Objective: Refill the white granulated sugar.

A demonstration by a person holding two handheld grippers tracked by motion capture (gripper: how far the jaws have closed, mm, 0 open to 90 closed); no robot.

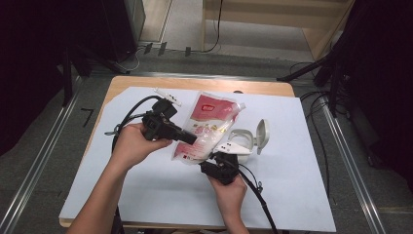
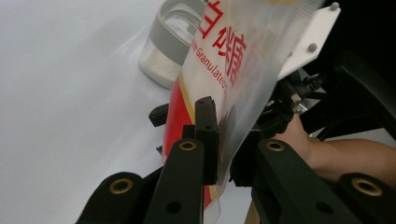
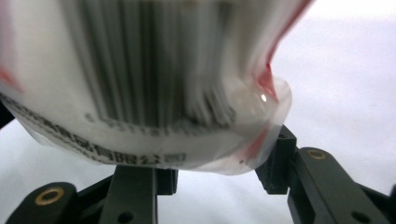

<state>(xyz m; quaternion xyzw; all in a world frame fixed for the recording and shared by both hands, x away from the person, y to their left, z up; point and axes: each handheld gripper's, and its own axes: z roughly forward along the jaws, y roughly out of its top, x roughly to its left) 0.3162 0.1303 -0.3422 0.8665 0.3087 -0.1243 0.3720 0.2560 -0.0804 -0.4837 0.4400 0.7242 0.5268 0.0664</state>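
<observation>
A red and white pouch [image 1: 209,122] with printed lettering is held tilted above the white sheet. My left gripper [image 1: 191,139] is shut on the pouch's side edge; in the left gripper view the pouch [image 2: 224,56] is pinched between the jaws of my left gripper [image 2: 226,133]. My right gripper [image 1: 210,160] sits at the pouch's lower end. In the right gripper view the barcoded bottom of the pouch [image 3: 140,70] bulges between the wide-apart jaws of my right gripper [image 3: 210,163], which is open.
A small white container [image 1: 242,139] stands just right of the pouch with its flip lid [image 1: 263,132] open; the container [image 2: 170,46] holds something white. A white sheet [image 1: 146,195] covers the wooden table. A small white strip [image 1: 168,95] lies near the far edge.
</observation>
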